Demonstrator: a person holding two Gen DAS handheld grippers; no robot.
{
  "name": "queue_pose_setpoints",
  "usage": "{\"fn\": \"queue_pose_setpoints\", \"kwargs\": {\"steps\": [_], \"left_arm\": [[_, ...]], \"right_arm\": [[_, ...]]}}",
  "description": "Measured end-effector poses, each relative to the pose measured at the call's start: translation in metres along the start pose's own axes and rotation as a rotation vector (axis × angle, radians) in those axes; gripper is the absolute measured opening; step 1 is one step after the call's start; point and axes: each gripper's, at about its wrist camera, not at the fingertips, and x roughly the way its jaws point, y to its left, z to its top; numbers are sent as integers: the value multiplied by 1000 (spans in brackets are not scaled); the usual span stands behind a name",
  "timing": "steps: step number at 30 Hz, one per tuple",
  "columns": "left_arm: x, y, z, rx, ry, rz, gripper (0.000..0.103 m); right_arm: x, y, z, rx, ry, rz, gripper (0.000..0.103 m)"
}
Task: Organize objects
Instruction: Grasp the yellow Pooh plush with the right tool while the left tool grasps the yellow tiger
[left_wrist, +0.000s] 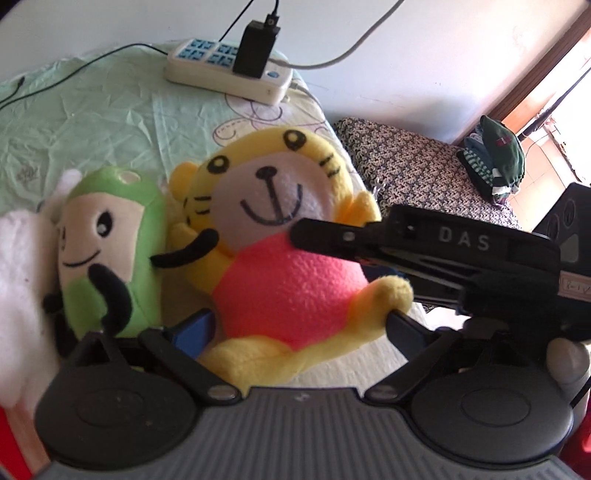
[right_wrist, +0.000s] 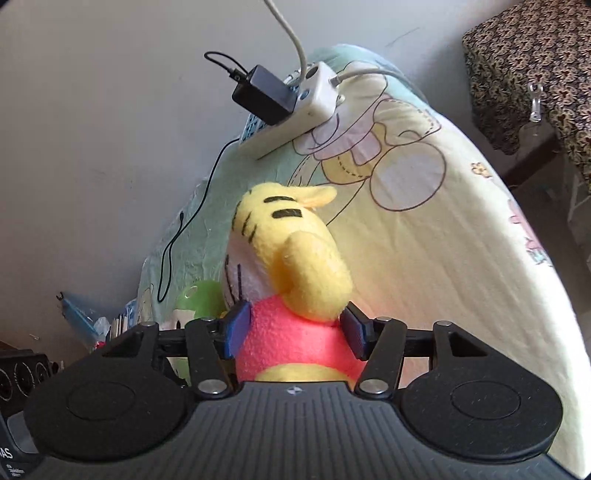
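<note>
A bed (left_wrist: 92, 122) covered in a pale green and cream cartoon-print sheet is filling most of both views, running along a plain wall. Beside it, a dark patterned cover (left_wrist: 417, 166) is draping over a low piece of furniture, with a heap of green clothing (left_wrist: 498, 155) sitting on it.

The yellow tiger plush (left_wrist: 280, 229) in its pink shirt is lying face-up on the sheet near the bed's edge. A green plush (left_wrist: 107, 243) is lying just beside it, touching its arm, and something white and fluffy (left_wrist: 18, 277) is crowding in on the green one's far side.

A white power strip (left_wrist: 225, 70) is resting farther up the bed, carrying a black adapter (left_wrist: 256, 48) with cables trailing off.

The left gripper (left_wrist: 299, 325) is standing spread wide around the tiger's lower body and leg, its fingers not visibly pressing. The right gripper (right_wrist: 295, 332) is reaching in from the side, its blue pads (right_wrist: 240, 328) bracketing the pink torso and touching the fabric; whether they are squeezing it, I cannot tell.
</note>
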Motion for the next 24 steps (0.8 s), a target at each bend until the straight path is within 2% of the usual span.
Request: {"fn": "queue_pose_setpoints", "kwargs": {"steps": [4,6,8,13,18,24], "left_arm": [[8,5,3,-18,7,-21,102],[8,4,3,-12,6,-28,100],[6,0,2,-1,3,-41,98],[-5,-10,-6,19,12,-82,97],[-27,-30,-29,81,30,-119,97],[-58,-49,-66,166,45,-122,97]], "right_arm": [[6,-5,0,25,18,29,60],[5,-6,0,29,23,43,51],[0,-7,-1,36,19,51,46],[-21,-7,-12,60,-3,49,43],[-57,-6,-38,70,-27,46,43],[-91,1,-76,98,-38,49,43]]}}
